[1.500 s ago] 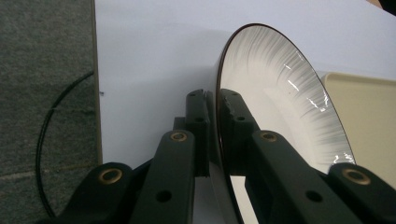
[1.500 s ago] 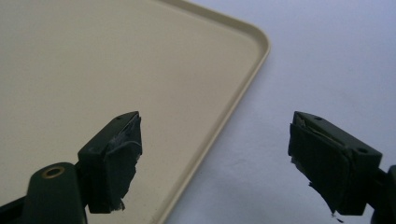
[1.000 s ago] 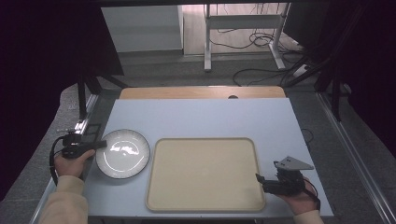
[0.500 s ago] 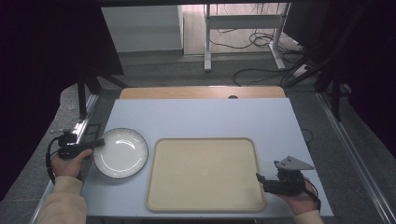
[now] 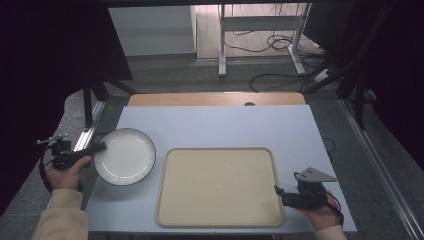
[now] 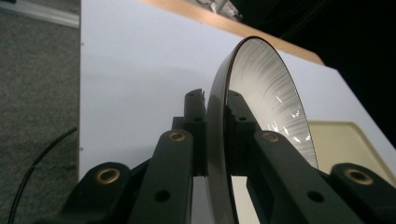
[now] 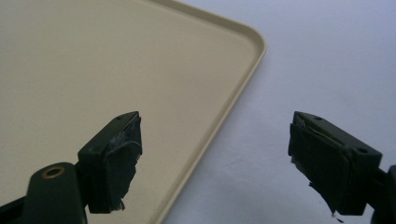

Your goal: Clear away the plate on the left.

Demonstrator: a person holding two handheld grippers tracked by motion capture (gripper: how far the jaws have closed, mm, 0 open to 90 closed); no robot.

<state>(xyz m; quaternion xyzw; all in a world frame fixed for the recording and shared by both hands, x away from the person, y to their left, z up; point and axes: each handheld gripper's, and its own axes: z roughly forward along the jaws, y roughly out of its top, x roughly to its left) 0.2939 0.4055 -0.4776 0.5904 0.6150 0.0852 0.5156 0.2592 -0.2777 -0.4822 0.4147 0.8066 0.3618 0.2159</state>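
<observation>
plate: 1, white, dark rim, left of tray
tray: 1, beige
left gripper: clamped on plate rim
right gripper: jaws apart

The plate is white with a thin dark rim line; the left gripper view shows fine radial streaks on its glossy inner face. The tray is plain beige, unpatterned. The surface is pale blue-grey, with a light wood strip along its far edge. Both sets of tongs, left and right, are black with brass-coloured rivets.
</observation>
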